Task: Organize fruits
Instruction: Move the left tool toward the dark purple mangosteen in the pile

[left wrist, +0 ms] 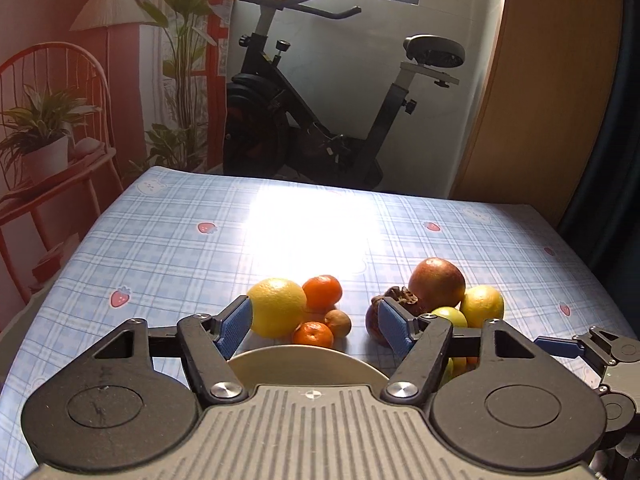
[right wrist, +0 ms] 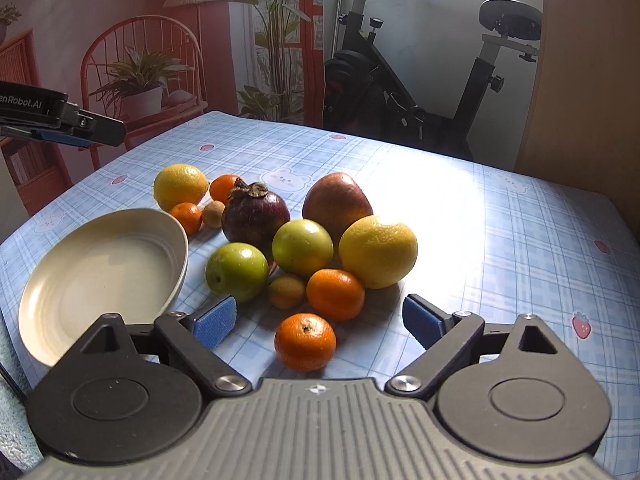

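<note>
Left wrist view: left tool [left wrist: 316,326] spread wide, empty, above cream plate [left wrist: 308,364]; fruits on tabletop [left wrist: 180,248] just beyond.
Right wrist view: right tool [right wrist: 320,322] spread wide, empty; tangerine [right wrist: 305,342] between pads; fruit cluster ahead, plate [right wrist: 100,272] left, touching green apple [right wrist: 237,266].

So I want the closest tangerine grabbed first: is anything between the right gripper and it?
Nothing visible. The right gripper is open, and the nearest tangerine sits apart from the other fruit, right in front of its gap on the table.
</note>
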`<state>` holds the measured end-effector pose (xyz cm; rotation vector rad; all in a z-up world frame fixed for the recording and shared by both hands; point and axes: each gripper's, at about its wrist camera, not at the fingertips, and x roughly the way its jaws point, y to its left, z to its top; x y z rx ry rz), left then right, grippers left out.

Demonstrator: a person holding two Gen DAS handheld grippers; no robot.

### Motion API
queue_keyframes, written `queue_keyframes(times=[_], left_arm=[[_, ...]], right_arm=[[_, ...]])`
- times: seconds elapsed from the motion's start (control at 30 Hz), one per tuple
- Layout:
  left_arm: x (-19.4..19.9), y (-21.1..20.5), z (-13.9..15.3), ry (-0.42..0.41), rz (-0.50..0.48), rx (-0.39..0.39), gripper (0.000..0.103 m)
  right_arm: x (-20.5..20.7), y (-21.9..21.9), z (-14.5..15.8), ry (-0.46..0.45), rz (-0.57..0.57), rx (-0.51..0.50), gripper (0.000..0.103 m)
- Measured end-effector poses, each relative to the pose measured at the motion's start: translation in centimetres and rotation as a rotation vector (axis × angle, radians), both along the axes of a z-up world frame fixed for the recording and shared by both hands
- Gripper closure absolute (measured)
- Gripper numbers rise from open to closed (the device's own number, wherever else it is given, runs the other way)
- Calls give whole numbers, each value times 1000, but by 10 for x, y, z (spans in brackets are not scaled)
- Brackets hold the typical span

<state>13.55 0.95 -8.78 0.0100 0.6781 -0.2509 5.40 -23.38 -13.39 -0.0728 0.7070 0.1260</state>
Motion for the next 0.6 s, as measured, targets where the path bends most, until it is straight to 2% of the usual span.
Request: queue_keyframes(times=[0.23, 0.47, 0.6], left_arm=[[3, -4, 0, -6, -9, -3, 35], [19, 18, 12, 9, 56, -26, 37], [34, 28, 23, 21, 49, -43, 38]], right_arm=[[-4, 0, -2, -15, 28, 32, 25], [10, 2, 15, -45, 63, 74, 26], [30, 10, 23, -56, 119, 87, 27]])
